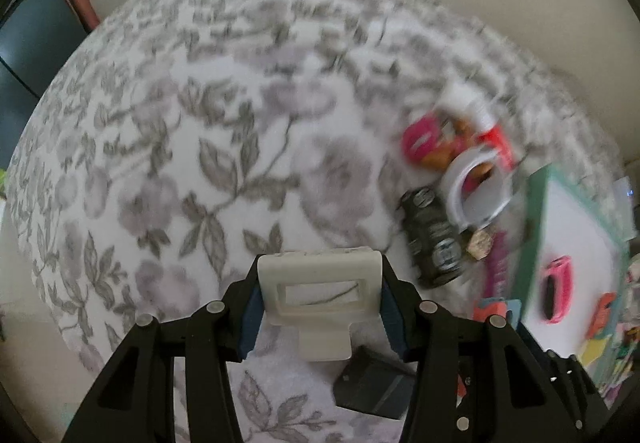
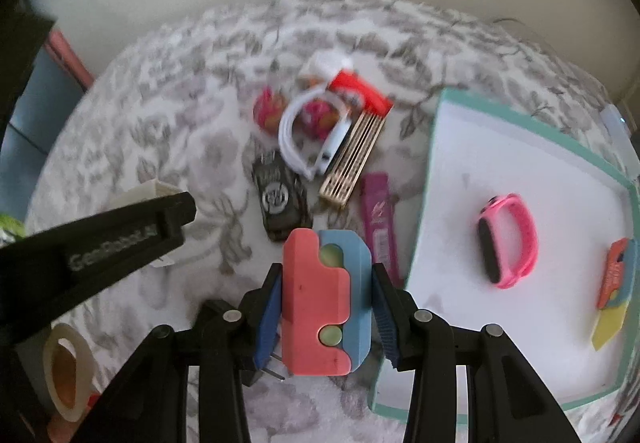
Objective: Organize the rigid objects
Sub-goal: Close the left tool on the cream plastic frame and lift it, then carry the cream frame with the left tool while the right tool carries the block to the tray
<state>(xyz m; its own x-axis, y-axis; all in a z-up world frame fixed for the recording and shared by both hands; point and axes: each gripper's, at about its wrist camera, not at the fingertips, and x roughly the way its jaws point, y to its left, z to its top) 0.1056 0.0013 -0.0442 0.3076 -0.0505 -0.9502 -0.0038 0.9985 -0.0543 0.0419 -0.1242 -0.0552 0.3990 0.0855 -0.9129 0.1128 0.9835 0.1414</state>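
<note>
While both grippers hang over the grey-and-white floral cloth (image 1: 168, 147), each already has a piece clamped between its blue pads. The left gripper (image 1: 319, 303) grips a cream-white plastic bracket with a rectangular window (image 1: 319, 293) across its wide body; it looks like a light, stiff printed part, and its thin window frame is probably the weak spot, so the solid side walls seem the right place to press. The right gripper (image 2: 326, 305) is closed on a coral-and-blue flat plastic block with two pale green round pins (image 2: 324, 299), taken by its long edges. That block looks rigid and light with smooth faces, so it could slide if tilted. Just right of it lies the teal-rimmed white tray (image 2: 436, 147), holding a pink wristband with a black face (image 2: 507, 241).
</note>
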